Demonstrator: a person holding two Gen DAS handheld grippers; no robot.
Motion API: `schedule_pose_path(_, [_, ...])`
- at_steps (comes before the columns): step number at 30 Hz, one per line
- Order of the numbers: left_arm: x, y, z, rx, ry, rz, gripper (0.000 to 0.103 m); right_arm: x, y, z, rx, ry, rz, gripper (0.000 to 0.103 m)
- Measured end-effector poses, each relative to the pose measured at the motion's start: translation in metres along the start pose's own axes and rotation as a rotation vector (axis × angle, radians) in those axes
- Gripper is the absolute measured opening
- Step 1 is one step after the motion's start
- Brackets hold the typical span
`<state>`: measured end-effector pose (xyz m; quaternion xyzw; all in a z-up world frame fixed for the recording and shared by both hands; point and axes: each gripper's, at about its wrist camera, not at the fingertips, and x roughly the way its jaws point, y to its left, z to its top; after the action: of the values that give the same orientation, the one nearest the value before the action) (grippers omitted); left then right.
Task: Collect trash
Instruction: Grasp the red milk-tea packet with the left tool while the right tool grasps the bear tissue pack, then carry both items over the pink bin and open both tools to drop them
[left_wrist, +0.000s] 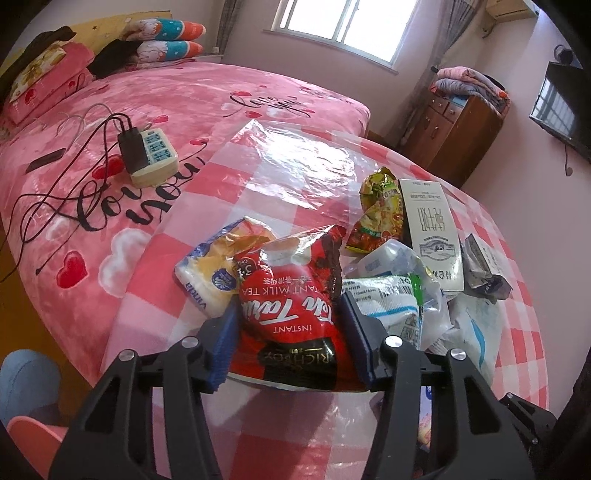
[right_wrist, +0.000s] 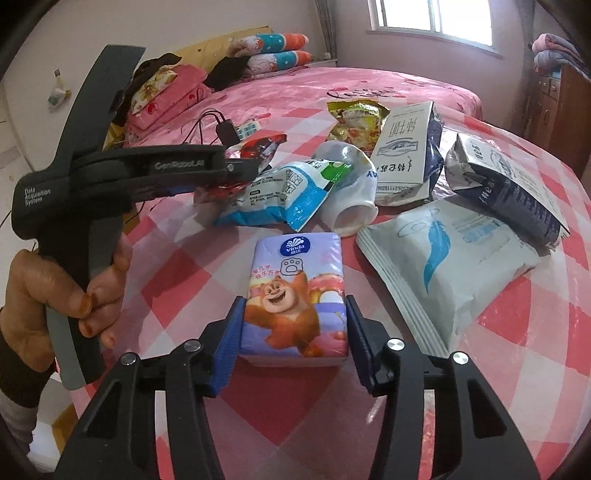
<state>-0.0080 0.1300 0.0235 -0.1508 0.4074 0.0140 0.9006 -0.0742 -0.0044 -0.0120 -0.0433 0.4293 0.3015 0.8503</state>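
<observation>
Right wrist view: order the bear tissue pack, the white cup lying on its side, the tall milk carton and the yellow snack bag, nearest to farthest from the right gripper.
1. Bear tissue pack, between the right gripper's fingers.
2. White cup, just beyond the pack, centre of the table.
3. Milk carton, behind the cup, slightly right.
4. Yellow snack bag, at the far edge, near the bed.

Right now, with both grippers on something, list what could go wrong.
1. The left gripper pinches the crinkled red instant milk tea bag; the slick foil may slip out when lifted.
2. That bag overlaps the Vinda tissue pack and the blue-and-white wrapper, so lifting could drag them along.
3. The right gripper brackets the bear-print Vinda tissue pack only at its near end; the far end may sag or twist free.
</observation>
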Motion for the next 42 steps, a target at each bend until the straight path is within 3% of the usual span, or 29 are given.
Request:
schedule_pose_path(7, [-0.015,0.005,-0.011,-0.013,-0.007,-0.034,0.054,-0.013,0.002,-0.005,0.009,-0.041,0.026,0.053])
schedule_pose_path(21, [-0.056,0.015,-0.049,-0.056,-0.021,-0.116,0.054,-0.030,0.013,-0.013,0.024,-0.059,-0.009,0.053])
schedule_pose_path(34, [-0.091,0.042,-0.082,-0.095,-0.031,-0.125,0.054,-0.035,0.039,-0.024,0.023,-0.038,0.054,0.053])
schedule_pose_path(42, [-0.117,0.076,-0.104,-0.146,-0.052,-0.099,0.054,-0.035,0.077,-0.023,-0.034,-0.023,0.108,0.053])
